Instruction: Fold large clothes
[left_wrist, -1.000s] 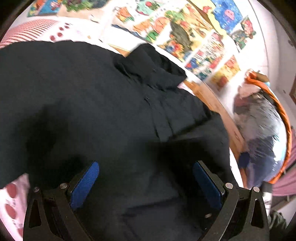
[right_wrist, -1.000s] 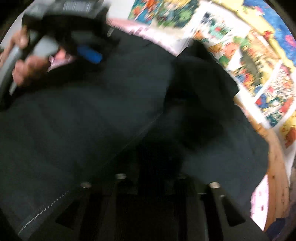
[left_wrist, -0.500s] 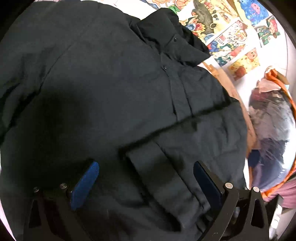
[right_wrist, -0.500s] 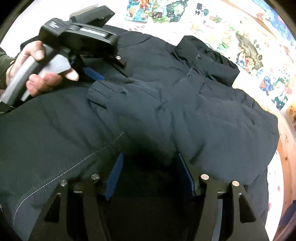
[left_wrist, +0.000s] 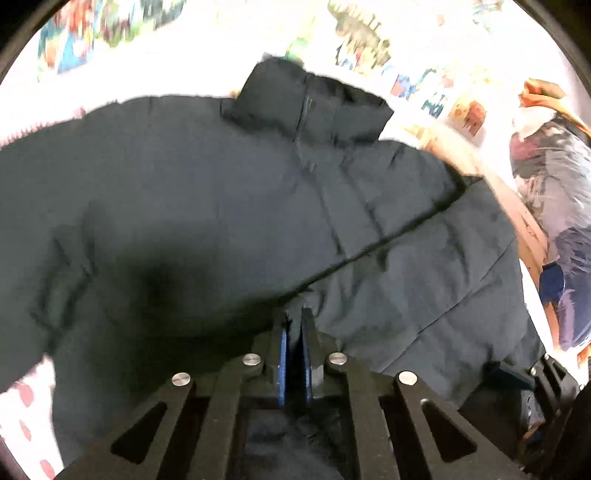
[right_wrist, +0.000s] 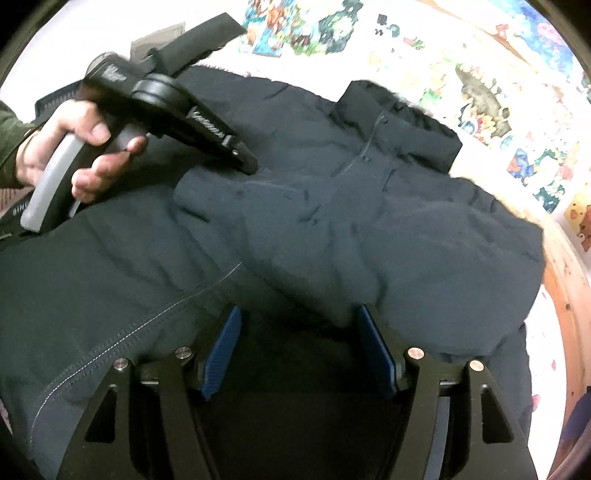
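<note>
A large black puffer jacket (left_wrist: 229, 192) lies spread on the floor, collar (left_wrist: 310, 107) away from me. One sleeve is folded across its chest (right_wrist: 280, 218). My left gripper (left_wrist: 293, 325) is shut on the jacket's fabric near the sleeve end. From the right wrist view it (right_wrist: 247, 166) is seen pressing down onto the jacket at the cuff, held by a hand (right_wrist: 85, 147). My right gripper (right_wrist: 299, 332) is open, its blue pads (right_wrist: 221, 347) just above the jacket's lower part.
A floor mat with colourful pictures (right_wrist: 480, 92) lies beyond the collar. A wooden edge (right_wrist: 565, 291) runs along the right. A bag of clothes with an orange rim (left_wrist: 550, 177) stands at the right. A red-dotted white sheet (left_wrist: 26, 417) shows at lower left.
My left gripper has closed from wide open onto the jacket fabric. My right gripper has opened wider. The sleeve now lies across the chest.
</note>
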